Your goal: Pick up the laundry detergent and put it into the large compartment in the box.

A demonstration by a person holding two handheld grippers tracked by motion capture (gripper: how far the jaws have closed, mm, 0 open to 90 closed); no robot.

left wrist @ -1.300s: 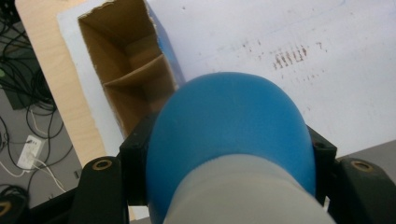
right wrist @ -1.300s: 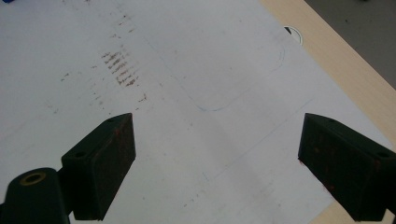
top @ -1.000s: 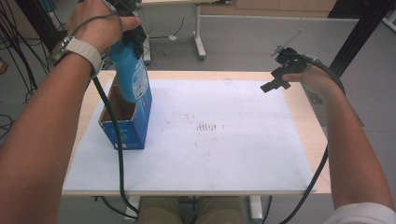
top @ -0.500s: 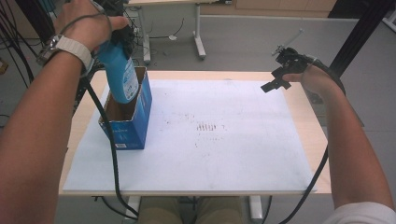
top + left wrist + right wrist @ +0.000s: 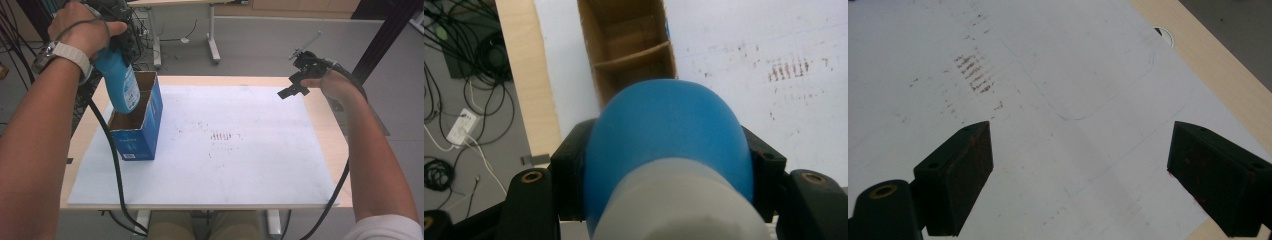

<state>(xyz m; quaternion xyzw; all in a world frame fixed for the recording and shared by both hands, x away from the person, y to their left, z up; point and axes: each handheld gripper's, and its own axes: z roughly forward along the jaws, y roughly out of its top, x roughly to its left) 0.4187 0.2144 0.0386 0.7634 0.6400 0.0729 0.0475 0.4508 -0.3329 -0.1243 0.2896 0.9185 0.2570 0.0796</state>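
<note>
- The left gripper (image 5: 116, 42) is mostly hidden under the hand in the high view; its jaws are clamped on a blue bottle (image 5: 120, 82), which hangs tilted over the open cardboard box (image 5: 145, 131).
- In the left gripper view the bottle (image 5: 669, 145) blocks most of the picture, blurred, with a pale band at the bottom that is probably its label.
- The box's blue front carries small white print, too small to read.
- Its brown inside (image 5: 634, 42) is split by a cardboard divider.
- The right gripper (image 5: 1080, 170) hovers with jaws wide apart and empty above the stained white sheet (image 5: 1058, 75), near the wooden table edge (image 5: 1213, 65).
</note>
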